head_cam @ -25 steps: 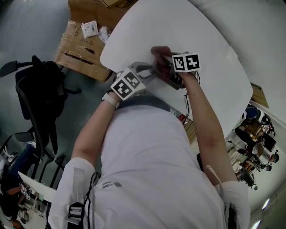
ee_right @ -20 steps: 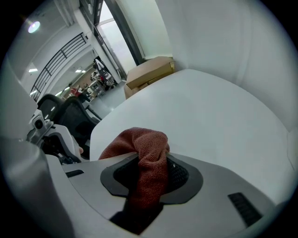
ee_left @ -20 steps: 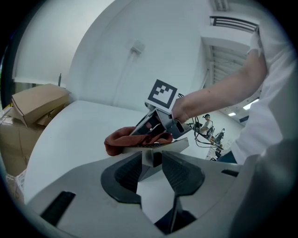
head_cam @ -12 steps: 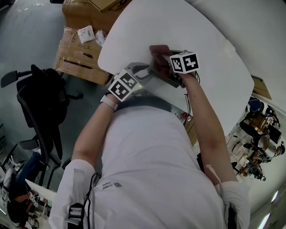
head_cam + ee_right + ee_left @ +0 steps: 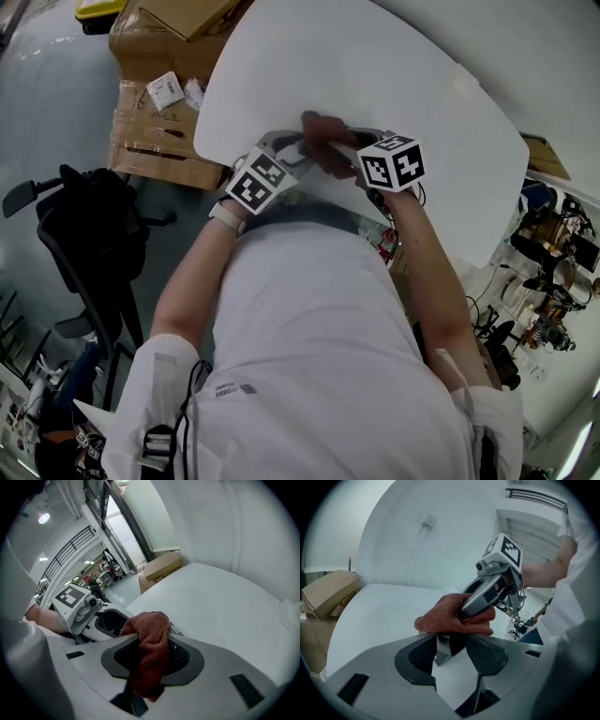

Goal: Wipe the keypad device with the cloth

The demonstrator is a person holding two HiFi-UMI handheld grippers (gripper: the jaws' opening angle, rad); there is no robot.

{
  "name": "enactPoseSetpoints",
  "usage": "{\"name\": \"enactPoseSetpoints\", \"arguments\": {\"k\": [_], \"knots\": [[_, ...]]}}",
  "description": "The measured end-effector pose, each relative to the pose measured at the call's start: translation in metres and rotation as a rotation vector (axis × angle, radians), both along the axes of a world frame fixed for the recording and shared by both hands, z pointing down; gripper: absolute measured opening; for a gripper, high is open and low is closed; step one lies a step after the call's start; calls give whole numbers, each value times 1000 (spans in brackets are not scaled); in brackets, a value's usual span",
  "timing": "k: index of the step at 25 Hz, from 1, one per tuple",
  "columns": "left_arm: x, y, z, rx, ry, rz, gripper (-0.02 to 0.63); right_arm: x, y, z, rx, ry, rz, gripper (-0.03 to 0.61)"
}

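Note:
The keypad device, a small grey and dark box, stands on the white table near its front edge. It sits between the jaws of my left gripper, which are opening, and I cannot make out the pads pressing on it. A reddish-brown cloth lies bunched over the device's top and hides most of it. My right gripper is shut on that cloth and holds it down on the device. In the head view the cloth shows between the left gripper and the right gripper.
Cardboard boxes lie on the floor beyond the table's left edge. A black office chair stands to my left. Desks with equipment fill the far right. The table top stretches away behind the device.
The cloth and the right gripper have slid a little to the left over the device. The left gripper has stayed by the table's front edge.

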State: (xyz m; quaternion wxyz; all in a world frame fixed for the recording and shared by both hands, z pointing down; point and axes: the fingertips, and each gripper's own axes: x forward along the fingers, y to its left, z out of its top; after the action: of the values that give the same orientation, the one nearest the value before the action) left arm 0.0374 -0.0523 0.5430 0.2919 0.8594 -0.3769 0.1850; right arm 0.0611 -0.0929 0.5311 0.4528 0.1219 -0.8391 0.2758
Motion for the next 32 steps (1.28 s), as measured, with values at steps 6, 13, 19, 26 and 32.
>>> {"name": "enactPoseSetpoints", "arguments": {"k": [6, 13, 19, 26, 32], "knots": [[1, -3, 3, -27, 29, -12, 179, 0, 4, 5, 72, 9, 18, 132], [0, 0, 4, -46, 49, -27, 179, 0, -2, 15, 41, 1, 80, 132], [0, -1, 2, -39, 58, -26, 179, 1, -11, 26, 12, 32, 110, 132], [-1, -2, 2, -27, 69, -29, 179, 2, -28, 44, -21, 68, 142, 132], [0, -2, 1, -27, 78, -27, 179, 3, -46, 56, 9, 123, 145, 132]]}}
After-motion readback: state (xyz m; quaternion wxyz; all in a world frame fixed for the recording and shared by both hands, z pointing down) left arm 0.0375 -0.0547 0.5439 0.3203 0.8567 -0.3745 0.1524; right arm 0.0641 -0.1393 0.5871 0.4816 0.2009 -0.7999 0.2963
